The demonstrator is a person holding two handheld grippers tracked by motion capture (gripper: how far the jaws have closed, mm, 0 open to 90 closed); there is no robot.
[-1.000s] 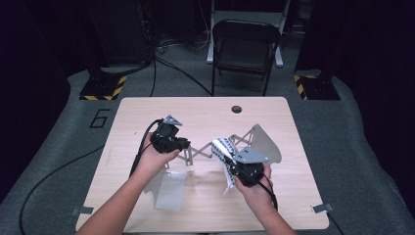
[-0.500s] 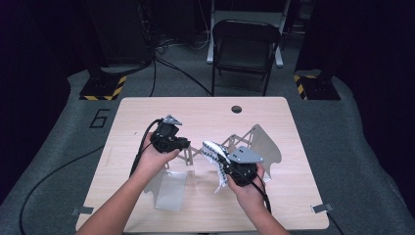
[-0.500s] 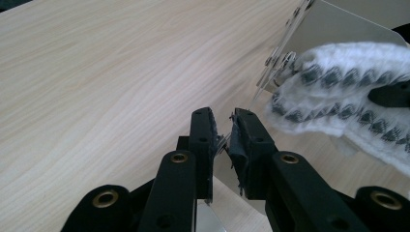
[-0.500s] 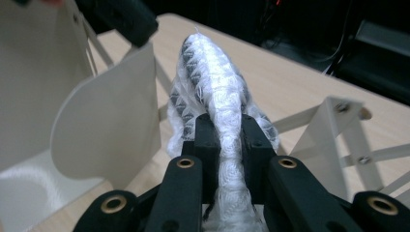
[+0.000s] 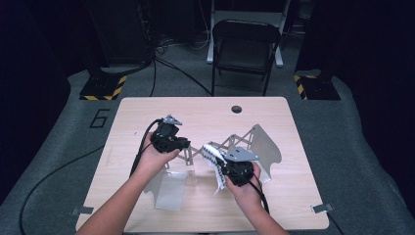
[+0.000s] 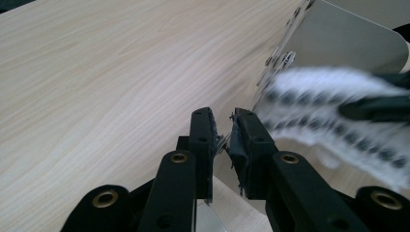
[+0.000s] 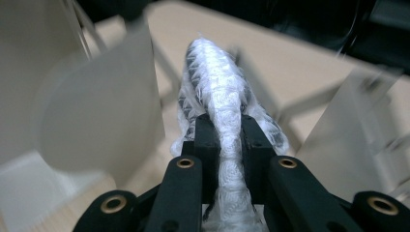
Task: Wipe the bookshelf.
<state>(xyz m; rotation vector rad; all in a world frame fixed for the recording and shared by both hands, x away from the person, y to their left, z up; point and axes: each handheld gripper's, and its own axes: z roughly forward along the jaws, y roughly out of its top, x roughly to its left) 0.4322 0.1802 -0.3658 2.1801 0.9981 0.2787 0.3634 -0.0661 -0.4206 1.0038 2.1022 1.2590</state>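
The table bears a stiff, light metal rack, its thin plate pinched by the left gripper. The right gripper pinches a soft, limp cloth just beside the rack; it is best held mid-length.

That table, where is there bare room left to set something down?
Bare wood runs along the table's far edge around the round hole, plus the left strip and near right corner. The middle is crowded by the metal rack, both hand-held grippers and the white cloth.
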